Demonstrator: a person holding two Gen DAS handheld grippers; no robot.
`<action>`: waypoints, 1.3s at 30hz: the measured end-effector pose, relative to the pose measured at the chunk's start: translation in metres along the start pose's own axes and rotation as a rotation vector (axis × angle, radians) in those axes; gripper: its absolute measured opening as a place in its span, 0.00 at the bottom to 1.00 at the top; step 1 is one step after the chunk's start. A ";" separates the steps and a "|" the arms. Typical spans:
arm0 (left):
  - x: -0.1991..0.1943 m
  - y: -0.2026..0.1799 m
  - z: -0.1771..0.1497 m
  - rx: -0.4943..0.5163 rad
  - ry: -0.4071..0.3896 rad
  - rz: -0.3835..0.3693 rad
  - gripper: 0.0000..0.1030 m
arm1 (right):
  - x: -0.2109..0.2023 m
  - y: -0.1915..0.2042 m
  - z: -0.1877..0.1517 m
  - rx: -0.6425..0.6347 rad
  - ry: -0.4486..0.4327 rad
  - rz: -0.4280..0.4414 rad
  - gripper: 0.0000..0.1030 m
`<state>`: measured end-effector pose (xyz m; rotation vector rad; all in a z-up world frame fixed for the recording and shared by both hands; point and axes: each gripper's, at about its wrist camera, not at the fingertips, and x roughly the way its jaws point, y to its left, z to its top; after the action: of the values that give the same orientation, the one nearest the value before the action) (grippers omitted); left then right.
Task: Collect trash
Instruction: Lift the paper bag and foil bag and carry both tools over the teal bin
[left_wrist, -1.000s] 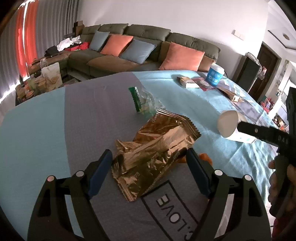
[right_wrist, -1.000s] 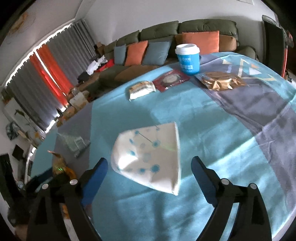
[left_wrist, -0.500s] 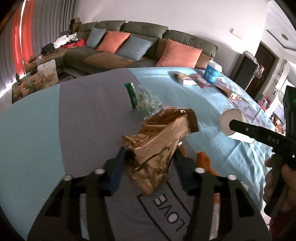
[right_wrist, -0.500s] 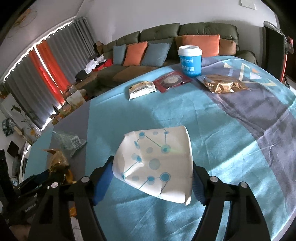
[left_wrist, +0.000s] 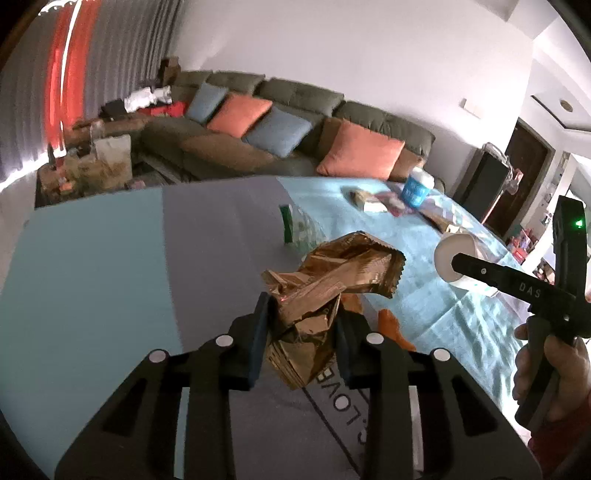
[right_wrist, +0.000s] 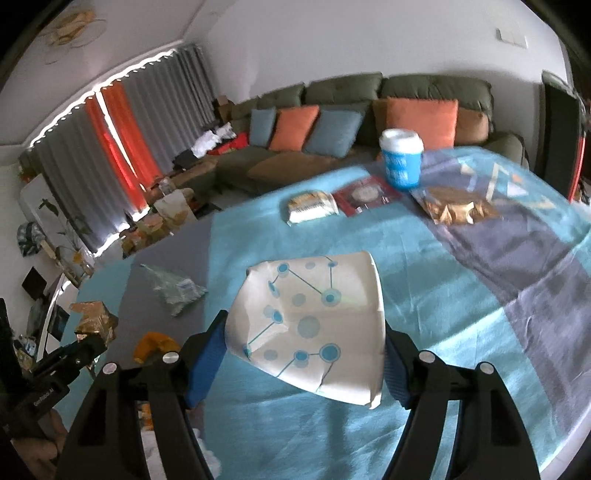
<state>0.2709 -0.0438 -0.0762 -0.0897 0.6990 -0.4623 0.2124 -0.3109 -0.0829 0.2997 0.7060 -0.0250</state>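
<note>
Above a table (right_wrist: 480, 280) draped in teal and grey cloth, we hold two pieces of trash. Our left gripper (left_wrist: 301, 328) is closing its jaws on a crumpled gold foil wrapper (left_wrist: 325, 280), pinched between the pads and lifted clear of the cloth. Our right gripper (right_wrist: 304, 354) clamps a white paper cup (right_wrist: 314, 321) with blue dots, tipped on its side. A clear plastic wrapper (right_wrist: 173, 288), a snack packet (right_wrist: 310, 206) and a blue lidded cup (right_wrist: 402, 162) lie farther back.

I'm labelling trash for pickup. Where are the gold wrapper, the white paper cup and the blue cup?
gold wrapper (left_wrist: 325, 280), left wrist view, crumpled middle above the jaws.
white paper cup (right_wrist: 314, 321), right wrist view, printed side wall.
blue cup (right_wrist: 402, 166), right wrist view, blue side.
</note>
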 end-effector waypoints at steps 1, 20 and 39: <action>-0.008 0.000 0.000 -0.002 -0.018 -0.002 0.29 | -0.003 0.003 0.001 -0.011 -0.010 0.005 0.69; -0.179 0.050 -0.017 -0.074 -0.271 0.213 0.28 | -0.052 0.140 -0.001 -0.274 -0.098 0.308 0.69; -0.346 0.157 -0.091 -0.272 -0.372 0.568 0.28 | -0.058 0.334 -0.054 -0.617 0.006 0.677 0.69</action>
<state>0.0411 0.2555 0.0250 -0.2195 0.3900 0.1958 0.1750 0.0196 0.0037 -0.0673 0.5576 0.8242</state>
